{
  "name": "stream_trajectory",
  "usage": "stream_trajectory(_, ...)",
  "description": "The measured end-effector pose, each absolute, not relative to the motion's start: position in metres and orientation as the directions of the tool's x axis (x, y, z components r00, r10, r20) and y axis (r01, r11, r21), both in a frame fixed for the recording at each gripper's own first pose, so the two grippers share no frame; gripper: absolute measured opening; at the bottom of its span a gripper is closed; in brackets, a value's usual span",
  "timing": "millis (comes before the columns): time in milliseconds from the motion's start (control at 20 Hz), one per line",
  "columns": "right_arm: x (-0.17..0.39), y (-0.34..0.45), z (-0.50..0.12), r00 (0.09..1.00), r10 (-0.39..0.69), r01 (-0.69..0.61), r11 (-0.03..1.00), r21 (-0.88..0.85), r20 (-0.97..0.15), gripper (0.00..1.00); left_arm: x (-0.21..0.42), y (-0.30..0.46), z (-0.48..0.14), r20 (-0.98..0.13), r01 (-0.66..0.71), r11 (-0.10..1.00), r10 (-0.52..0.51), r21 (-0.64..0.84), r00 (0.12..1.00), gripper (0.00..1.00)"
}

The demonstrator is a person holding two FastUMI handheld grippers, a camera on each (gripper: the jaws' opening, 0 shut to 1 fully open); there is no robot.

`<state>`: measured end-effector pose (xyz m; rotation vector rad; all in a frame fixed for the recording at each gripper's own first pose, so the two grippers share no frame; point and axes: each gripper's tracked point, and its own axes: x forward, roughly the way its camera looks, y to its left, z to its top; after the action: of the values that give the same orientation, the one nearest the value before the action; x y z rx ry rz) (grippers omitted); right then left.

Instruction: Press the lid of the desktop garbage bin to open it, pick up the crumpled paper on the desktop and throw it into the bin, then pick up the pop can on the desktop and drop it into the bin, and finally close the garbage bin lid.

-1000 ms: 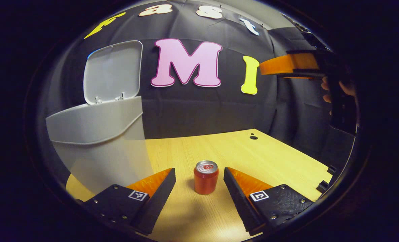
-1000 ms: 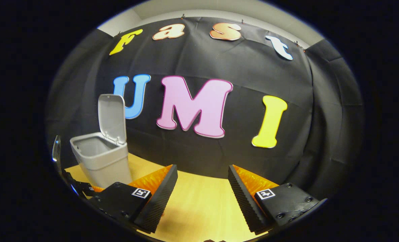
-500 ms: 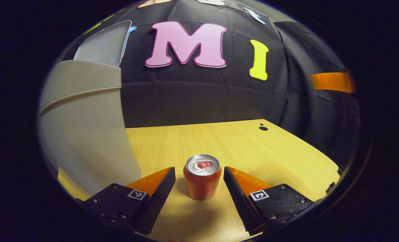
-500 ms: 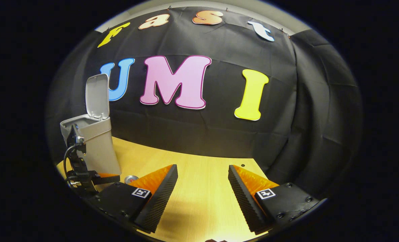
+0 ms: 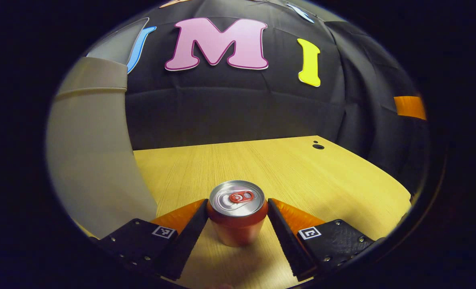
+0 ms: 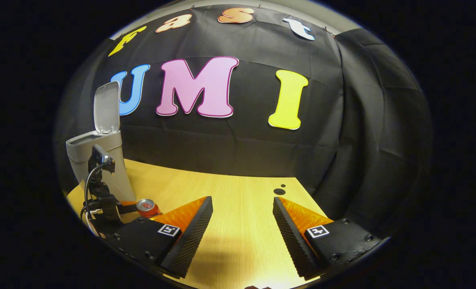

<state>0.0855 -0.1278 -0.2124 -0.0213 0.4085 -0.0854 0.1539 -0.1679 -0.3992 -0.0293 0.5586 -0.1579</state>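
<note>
Left gripper point(image 5: 238, 224) is closing in, wide jaws now bracketing the red aluminium pop can point(image 5: 238, 216), seemingly just touching; right gripper point(image 6: 242, 224) is hanging open, empty.

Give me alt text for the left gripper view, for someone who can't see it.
A can stands upright on a wooden table between the open left tongs, whose fingers flank it closely. A grey bin rises at the left edge, a black cloth wall behind.

The left gripper point(image 5: 238, 222) has moved forward until the pop can point(image 5: 237, 212) stands between its fingers point(image 5: 189, 237).
</note>
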Motion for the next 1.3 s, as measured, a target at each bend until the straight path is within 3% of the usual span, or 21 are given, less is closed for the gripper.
stream_trajectory(350, 0.085, -0.122, -0.220, 0.911, -0.063, 0.051, 0.998, -0.042, -0.408, 0.98, 0.146, -0.166, -0.421, -0.577, 0.130, 0.987, -0.161, -0.094, 0.801, 0.95)
stream_trajectory(400, 0.085, -0.119, -0.221, 0.910, -0.054, 0.044, 0.998, -0.033, -0.412, 0.98, 0.144, -0.165, -0.422, -0.581, 0.125, 0.987, -0.161, -0.101, 0.798, 0.95)
stream_trajectory(450, 0.085, -0.116, -0.222, 0.909, -0.045, 0.040, 0.999, -0.020, -0.414, 0.98, 0.146, -0.166, -0.421, -0.574, 0.130, 0.985, -0.171, -0.111, 0.801, 0.88)
stream_trajectory(750, 0.085, -0.107, -0.220, 0.911, -0.013, 0.015, 1.000, 0.002, -0.413, 0.98, 0.141, -0.171, -0.414, -0.578, 0.156, 0.981, -0.195, -0.117, 0.792, 0.85)
stream_trajectory(1300, 0.089, -0.100, -0.175, 0.926, -0.014, 0.021, 1.000, 0.016, -0.377, 0.98, 0.165, -0.161, -0.246, -0.432, 0.250, 0.968, -0.239, -0.031, 0.870, 0.84)
